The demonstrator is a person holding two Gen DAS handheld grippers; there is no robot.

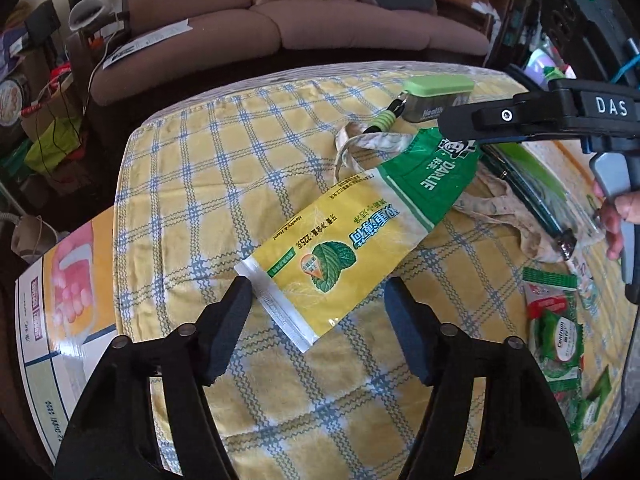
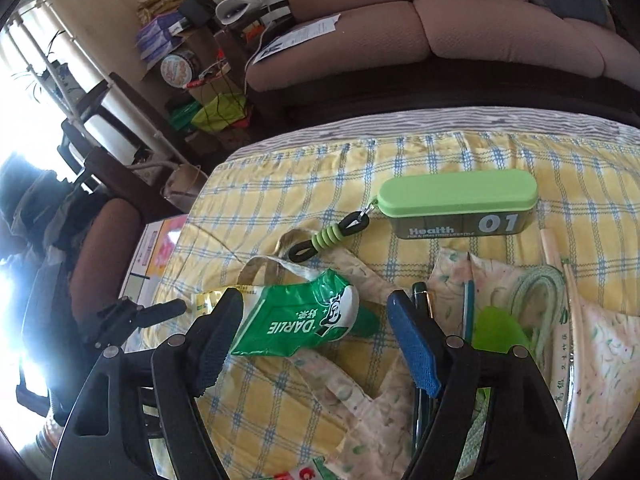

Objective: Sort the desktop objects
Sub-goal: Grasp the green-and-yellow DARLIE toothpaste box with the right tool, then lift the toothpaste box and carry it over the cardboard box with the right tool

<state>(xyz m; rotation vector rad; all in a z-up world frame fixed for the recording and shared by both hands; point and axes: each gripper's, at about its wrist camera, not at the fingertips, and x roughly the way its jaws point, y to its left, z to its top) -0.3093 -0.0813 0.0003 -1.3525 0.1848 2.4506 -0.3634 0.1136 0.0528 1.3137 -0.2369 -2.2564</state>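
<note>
My left gripper (image 1: 316,308) jaws apart around flat end of toothpaste tube (image 1: 360,224) on bench (image 1: 192,184); my right gripper (image 2: 316,336) apart over green cap end (pads not pressing). Green case (image 2: 456,208) far right.

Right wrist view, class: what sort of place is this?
Probably a home living room: a brown padded sofa stands behind a table under a yellow checked cloth, with cluttered cardboard boxes beside it.
</note>
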